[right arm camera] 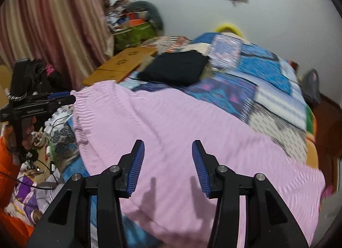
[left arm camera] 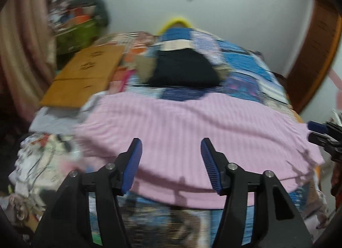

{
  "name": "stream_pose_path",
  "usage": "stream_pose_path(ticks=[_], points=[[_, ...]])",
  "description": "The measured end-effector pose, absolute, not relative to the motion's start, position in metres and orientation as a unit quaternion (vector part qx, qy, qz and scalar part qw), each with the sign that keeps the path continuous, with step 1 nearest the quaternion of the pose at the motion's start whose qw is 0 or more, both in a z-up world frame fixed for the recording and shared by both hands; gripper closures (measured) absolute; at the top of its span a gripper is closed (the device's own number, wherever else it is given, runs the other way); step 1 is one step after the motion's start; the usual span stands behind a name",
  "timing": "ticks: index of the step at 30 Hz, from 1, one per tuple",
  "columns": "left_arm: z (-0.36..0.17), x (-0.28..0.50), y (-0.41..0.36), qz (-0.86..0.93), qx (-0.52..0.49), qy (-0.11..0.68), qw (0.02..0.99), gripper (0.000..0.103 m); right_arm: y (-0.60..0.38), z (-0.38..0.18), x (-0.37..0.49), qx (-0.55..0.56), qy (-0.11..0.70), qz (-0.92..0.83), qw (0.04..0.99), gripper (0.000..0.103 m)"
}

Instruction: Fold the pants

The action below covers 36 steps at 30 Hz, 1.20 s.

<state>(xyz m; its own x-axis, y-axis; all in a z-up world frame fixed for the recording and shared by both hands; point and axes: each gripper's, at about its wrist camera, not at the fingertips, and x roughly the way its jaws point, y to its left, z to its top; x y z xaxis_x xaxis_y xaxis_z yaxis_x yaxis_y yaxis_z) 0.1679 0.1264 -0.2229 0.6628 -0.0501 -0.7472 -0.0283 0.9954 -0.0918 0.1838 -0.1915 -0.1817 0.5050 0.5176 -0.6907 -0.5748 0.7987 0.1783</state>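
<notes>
**A:** Where are the pants right now?

**B:** The pink pants [left arm camera: 192, 124] lie spread flat across the near part of the bed [left arm camera: 245, 64], on top of the patchwork quilt [right arm camera: 267, 81]. Near the front edge I see what looks like a doubled layer, so I judge one fold is already in. The pictures are smeared, so I can't read the hems or waistband.

**A:** And your fingers?

**B:** Both sets are spread with nothing between them. The left gripper [left arm camera: 171, 158] hangs over the near edge of the cloth, and the right gripper [right arm camera: 167, 162] hangs above the middle of it. Neither touches the fabric as far as I can tell.

**A:** So what makes the next fold go well?

**B:** I think I need two matching corners, one per hand. I want each pair of fingers to slide under the edge and pinch every layer there, not just the top one, or the fold will shear apart when I lift. Then I carry both hands over together, level, so the edge lands straight.

**A:** Anything in the way?

**B:** The dark folded garment [left arm camera: 183, 70] sits farther back on the bed, well apart from the pants, and the cardboard box [left arm camera: 85, 77] is off to the left. I'd keep the fold short of both.
</notes>
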Motion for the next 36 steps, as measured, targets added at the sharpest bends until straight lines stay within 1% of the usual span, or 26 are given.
stream_pose_path(ticks=[1, 4, 8, 11, 16, 22, 26, 30, 31, 32, 36], points=[[-0.227, 0.168, 0.141, 0.012, -0.052, 0.413, 0.909, 0.04, -0.183, -0.182, 0.184, -0.041, 0.384, 0.324, 0.864, 0.056], [-0.243, 0.173, 0.178, 0.042, -0.071, 0.43, 0.899, 0.04, -0.148, -0.189, 0.186, -0.059, 0.382, 0.35, 0.853, 0.052], [-0.273, 0.179, 0.223, 0.041, -0.146, 0.463, 0.873, 0.04, -0.111, -0.204, 0.183, -0.073, 0.396, 0.381, 0.832, 0.051], [-0.284, 0.185, 0.229, 0.031, -0.174, 0.466, 0.867, 0.04, -0.091, -0.217, 0.179, -0.082, 0.412, 0.395, 0.817, 0.051], [-0.285, 0.195, 0.223, 0.014, -0.18, 0.457, 0.871, 0.04, -0.068, -0.232, 0.173, -0.095, 0.432, 0.411, 0.797, 0.051], [-0.297, 0.213, 0.227, 0.023, -0.157, 0.474, 0.866, 0.04, -0.041, -0.245, 0.174, -0.129, 0.444, 0.416, 0.783, 0.051], [-0.3, 0.203, 0.237, 0.014, -0.158, 0.472, 0.867, 0.04, -0.031, -0.253, 0.175, -0.152, 0.452, 0.418, 0.773, 0.051], [-0.302, 0.19, 0.245, 0.009, -0.143, 0.473, 0.869, 0.04, -0.031, -0.261, 0.176, -0.151, 0.465, 0.42, 0.765, 0.051], [-0.302, 0.189, 0.246, 0.008, -0.139, 0.475, 0.869, 0.04, -0.03, -0.262, 0.176, -0.149, 0.466, 0.42, 0.765, 0.052], [-0.303, 0.189, 0.247, 0.01, -0.134, 0.477, 0.869, 0.04, -0.03, -0.263, 0.176, -0.148, 0.465, 0.417, 0.767, 0.058], [-0.307, 0.198, 0.247, 0.014, -0.108, 0.482, 0.869, 0.04, -0.031, -0.263, 0.178, -0.145, 0.465, 0.413, 0.77, 0.075]])
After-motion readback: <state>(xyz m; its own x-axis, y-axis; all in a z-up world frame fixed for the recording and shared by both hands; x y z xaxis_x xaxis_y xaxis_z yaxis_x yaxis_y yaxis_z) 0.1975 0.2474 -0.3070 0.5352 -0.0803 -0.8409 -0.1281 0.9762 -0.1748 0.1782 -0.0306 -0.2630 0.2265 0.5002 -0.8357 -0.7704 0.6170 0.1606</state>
